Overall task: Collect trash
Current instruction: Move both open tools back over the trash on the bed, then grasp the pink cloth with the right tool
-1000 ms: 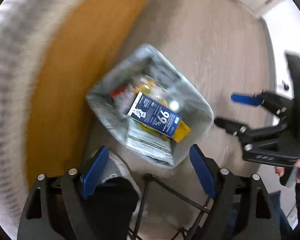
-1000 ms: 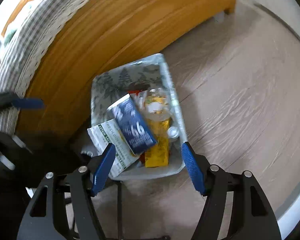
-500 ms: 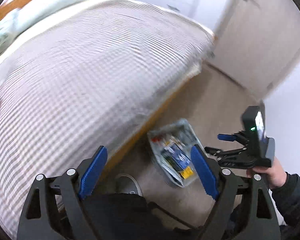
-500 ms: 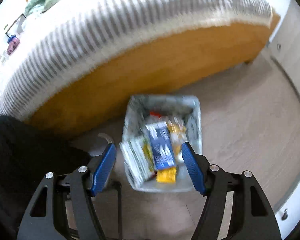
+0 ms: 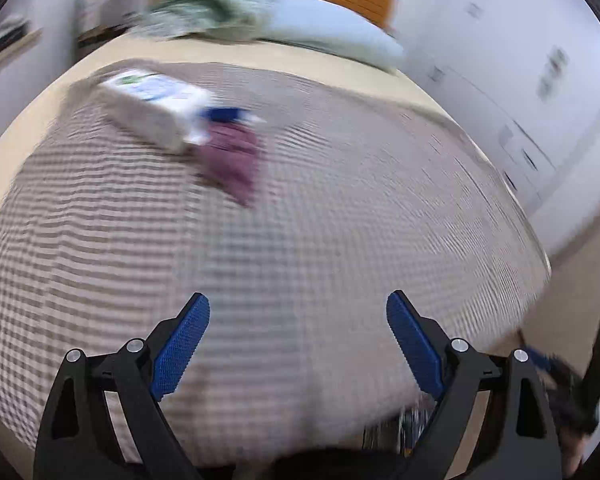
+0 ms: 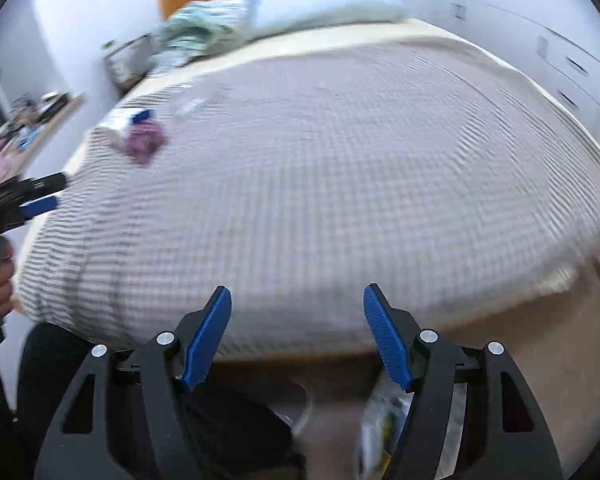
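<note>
My left gripper is open and empty above the near part of the checked bed cover. A white carton with blue print lies on the far left of the bed, next to a crumpled purple wrapper. My right gripper is open and empty over the bed's near edge. The same carton and purple wrapper show far left in the right wrist view. The trash bin with wrappers inside is low, partly hidden behind the right gripper's fingers. All is motion-blurred.
Pillows and a green blanket lie at the wooden headboard. White drawers stand on the right wall. A cluttered shelf is at the left. The left gripper shows at the left edge of the right wrist view.
Both grippers have swung up from the trash bin on the floor and now face the bed top. Both stay open and empty.
</note>
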`<state>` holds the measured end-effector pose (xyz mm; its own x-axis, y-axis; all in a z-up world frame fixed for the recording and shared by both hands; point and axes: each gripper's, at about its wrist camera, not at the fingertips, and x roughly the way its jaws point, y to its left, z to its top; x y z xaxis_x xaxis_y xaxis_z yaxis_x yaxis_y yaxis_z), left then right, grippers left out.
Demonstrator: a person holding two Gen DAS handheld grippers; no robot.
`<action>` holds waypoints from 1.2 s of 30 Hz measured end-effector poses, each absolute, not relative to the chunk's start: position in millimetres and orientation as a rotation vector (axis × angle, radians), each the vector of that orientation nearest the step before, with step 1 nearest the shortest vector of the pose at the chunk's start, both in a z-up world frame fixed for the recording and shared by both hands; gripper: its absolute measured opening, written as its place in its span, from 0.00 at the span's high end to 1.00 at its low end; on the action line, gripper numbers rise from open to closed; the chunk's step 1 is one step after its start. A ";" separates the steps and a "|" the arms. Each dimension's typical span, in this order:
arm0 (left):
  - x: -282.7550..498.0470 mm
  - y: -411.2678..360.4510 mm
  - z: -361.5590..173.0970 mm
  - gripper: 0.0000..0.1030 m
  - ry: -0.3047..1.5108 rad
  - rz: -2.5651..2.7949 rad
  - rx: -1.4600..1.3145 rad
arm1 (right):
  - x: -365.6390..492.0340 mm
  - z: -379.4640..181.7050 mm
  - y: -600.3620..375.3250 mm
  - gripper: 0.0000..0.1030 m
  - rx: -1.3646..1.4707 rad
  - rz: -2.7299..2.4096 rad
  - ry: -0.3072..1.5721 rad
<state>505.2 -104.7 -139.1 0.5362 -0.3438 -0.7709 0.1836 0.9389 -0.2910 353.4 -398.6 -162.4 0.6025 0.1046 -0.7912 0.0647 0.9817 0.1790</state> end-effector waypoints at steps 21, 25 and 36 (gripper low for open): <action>624.3 -5.6 -176.7 0.14 0.779 -0.130 -0.282 | 634.8 -204.1 -191.9 0.43 0.156 0.368 0.891; 634.0 -14.5 -184.1 0.14 0.796 -0.177 -0.270 | 645.1 -215.7 -196.4 0.74 0.221 0.399 0.911; 642.1 -50.7 -199.8 0.14 0.859 -0.229 -0.264 | 599.0 -177.7 -271.8 0.97 0.060 0.285 0.828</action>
